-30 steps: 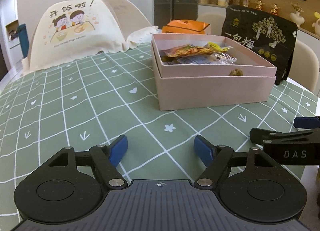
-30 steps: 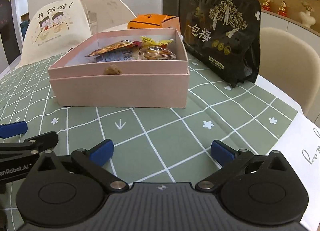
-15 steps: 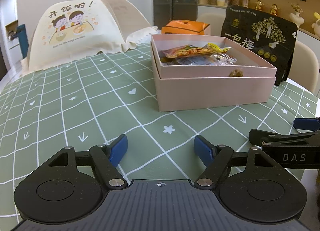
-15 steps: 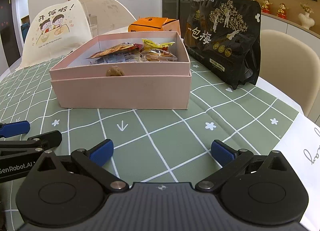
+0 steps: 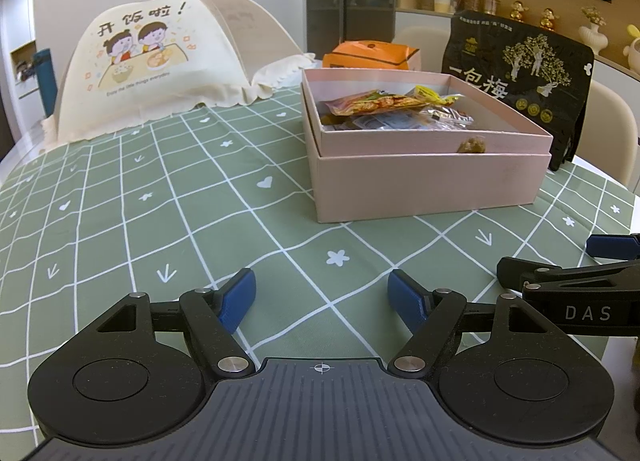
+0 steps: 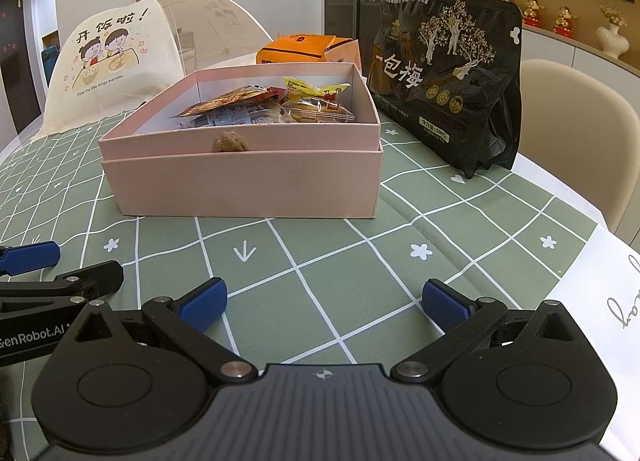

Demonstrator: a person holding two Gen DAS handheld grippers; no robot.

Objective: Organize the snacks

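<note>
An open pink box stands on the green checked tablecloth, holding several wrapped snacks and a small brown snack ball at its near wall. The box also shows in the right wrist view, with the snacks inside. A tall black snack bag stands upright to the box's right. My left gripper is open and empty, low over the cloth in front of the box. My right gripper is open and empty, beside the left one.
An orange box sits behind the pink box. A cream mesh food cover stands at the back left. A beige chair is beyond the table's right edge. A white paper lies at the near right.
Both grippers have tilted or drawn back slightly, so the pink box sits a little lower in view. Both stay open and empty.
</note>
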